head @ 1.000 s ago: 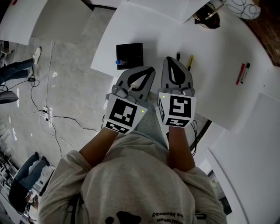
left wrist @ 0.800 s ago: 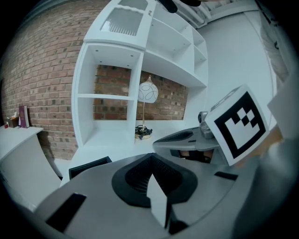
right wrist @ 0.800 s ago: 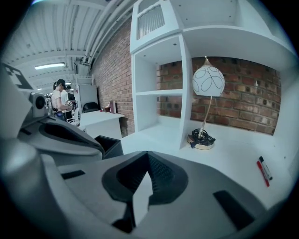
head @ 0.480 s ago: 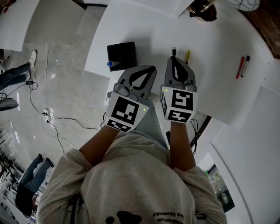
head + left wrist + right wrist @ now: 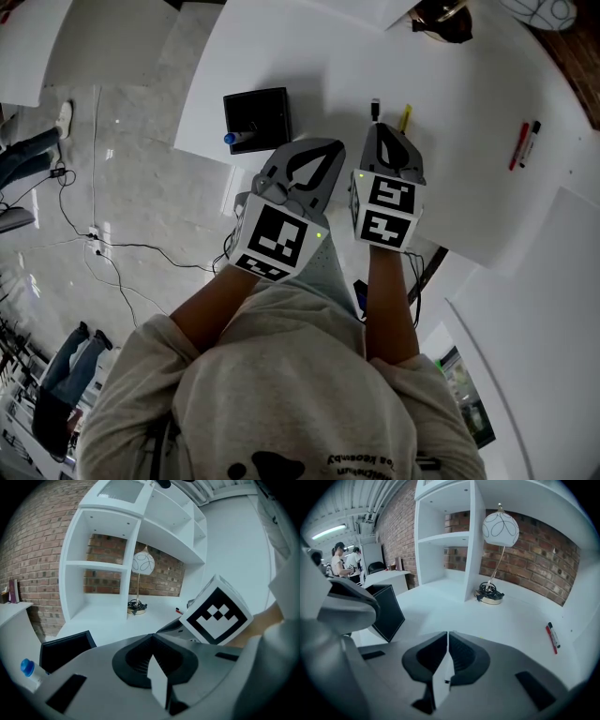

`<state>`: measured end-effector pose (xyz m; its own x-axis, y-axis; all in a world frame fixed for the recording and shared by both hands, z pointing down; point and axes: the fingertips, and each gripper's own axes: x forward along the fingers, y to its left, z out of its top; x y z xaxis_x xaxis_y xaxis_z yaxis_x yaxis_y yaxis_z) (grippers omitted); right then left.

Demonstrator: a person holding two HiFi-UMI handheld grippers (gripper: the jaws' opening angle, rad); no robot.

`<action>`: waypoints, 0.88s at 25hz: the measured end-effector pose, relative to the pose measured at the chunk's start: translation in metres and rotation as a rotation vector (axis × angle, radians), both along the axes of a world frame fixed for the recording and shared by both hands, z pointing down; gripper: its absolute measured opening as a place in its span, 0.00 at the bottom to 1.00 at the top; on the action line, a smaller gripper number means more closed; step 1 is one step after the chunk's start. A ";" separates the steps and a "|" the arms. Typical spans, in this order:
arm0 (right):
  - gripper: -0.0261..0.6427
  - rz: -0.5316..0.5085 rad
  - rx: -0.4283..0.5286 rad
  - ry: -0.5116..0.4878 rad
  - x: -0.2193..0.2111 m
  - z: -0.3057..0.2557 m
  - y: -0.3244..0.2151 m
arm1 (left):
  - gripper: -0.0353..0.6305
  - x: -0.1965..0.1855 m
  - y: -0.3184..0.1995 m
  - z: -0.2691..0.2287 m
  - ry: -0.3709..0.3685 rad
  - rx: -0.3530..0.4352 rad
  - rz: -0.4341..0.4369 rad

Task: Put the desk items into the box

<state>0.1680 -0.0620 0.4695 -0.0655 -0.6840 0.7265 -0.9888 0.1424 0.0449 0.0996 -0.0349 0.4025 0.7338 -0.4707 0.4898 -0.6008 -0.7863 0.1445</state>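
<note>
My left hand-held gripper and right hand-held gripper are both closed and empty. The right one hides the near end of the yellow pen.

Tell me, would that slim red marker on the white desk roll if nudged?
Probably: the slim red marker looks round and lies flat on the smooth white desk, so a sideways push could roll it. It seems stiff and light, likely easy to lift. The black-capped marker alongside might block it.
</note>
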 end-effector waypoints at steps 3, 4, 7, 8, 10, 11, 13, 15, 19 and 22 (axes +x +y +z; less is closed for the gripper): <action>0.07 -0.009 -0.048 -0.013 0.000 0.011 -0.001 | 0.06 0.003 0.000 0.003 -0.001 -0.009 0.005; 0.07 -0.011 -0.061 -0.016 0.000 0.014 -0.001 | 0.06 0.003 0.001 0.004 0.000 -0.014 0.005; 0.07 -0.018 -0.094 -0.021 0.000 0.020 -0.003 | 0.06 0.004 0.002 0.007 0.000 -0.024 0.007; 0.07 -0.022 -0.107 -0.024 0.001 0.023 -0.003 | 0.06 0.005 0.002 0.008 -0.001 -0.027 0.008; 0.16 -0.035 -0.141 -0.037 0.000 0.031 -0.003 | 0.06 0.006 0.003 0.011 -0.001 -0.034 0.010; 0.20 -0.041 -0.160 -0.042 0.000 0.035 -0.002 | 0.06 0.007 0.003 0.012 -0.001 -0.037 0.010; 0.21 -0.045 -0.194 -0.042 0.001 0.042 -0.002 | 0.06 0.008 0.003 0.013 0.000 -0.042 0.011; 0.22 -0.039 -0.221 -0.039 0.003 0.047 -0.003 | 0.06 0.009 0.003 0.014 0.001 -0.047 0.011; 0.22 -0.031 -0.258 -0.037 0.006 0.053 -0.005 | 0.06 0.011 0.004 0.017 0.001 -0.057 0.012; 0.22 -0.033 -0.276 -0.033 0.007 0.057 -0.008 | 0.06 0.013 0.003 0.018 0.004 -0.067 0.007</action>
<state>0.1755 -0.0699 0.5261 -0.1112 -0.4578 0.8821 -0.9837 0.1770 -0.0321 0.1125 -0.0318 0.4210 0.7390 -0.4314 0.5175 -0.5945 -0.7790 0.1996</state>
